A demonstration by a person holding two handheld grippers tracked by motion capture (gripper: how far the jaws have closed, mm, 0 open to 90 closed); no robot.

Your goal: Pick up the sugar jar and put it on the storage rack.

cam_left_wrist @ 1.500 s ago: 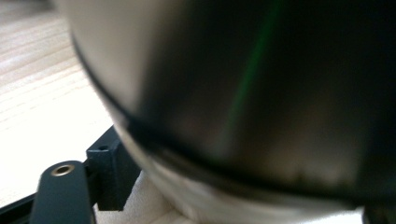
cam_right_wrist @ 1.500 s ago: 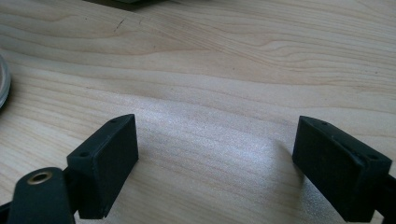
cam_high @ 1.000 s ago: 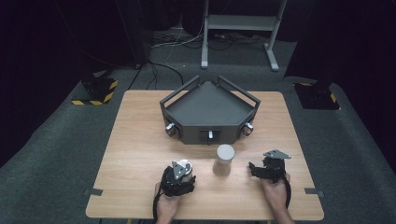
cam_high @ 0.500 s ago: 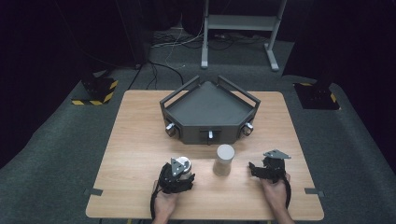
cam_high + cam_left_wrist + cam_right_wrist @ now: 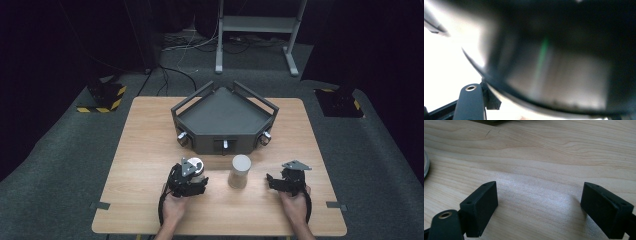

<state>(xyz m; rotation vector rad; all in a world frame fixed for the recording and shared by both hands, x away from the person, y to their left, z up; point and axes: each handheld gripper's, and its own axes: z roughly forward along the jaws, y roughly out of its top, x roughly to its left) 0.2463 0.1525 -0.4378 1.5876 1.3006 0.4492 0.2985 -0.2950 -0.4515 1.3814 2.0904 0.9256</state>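
Note:
My left gripper (image 5: 196, 175) is at the table's near left, shut on a shiny silver metal cylinder (image 5: 195, 165) and holding it a little above the wood. In the left gripper view that cylinder (image 5: 554, 75) is blurred and very close, with one black jaw beside it at the lower left. A grey cylinder (image 5: 240, 171) stands upright on the table between the two hands. My right gripper (image 5: 271, 181) rests low at the near right, pointing toward the grey cylinder. Its jaws are open with only bare wood between them (image 5: 539, 195).
A dark three-cornered tray (image 5: 200, 102) with rails and front knobs sits on the far half of the wooden table (image 5: 150, 130). A round rim (image 5: 425, 163) shows at the left edge of the right gripper view. Dark floor with cables and stands surrounds the table.
My left hand has lifted slightly and shifted with the silver cylinder in its grip. The right hand and the grey cylinder have stayed put.

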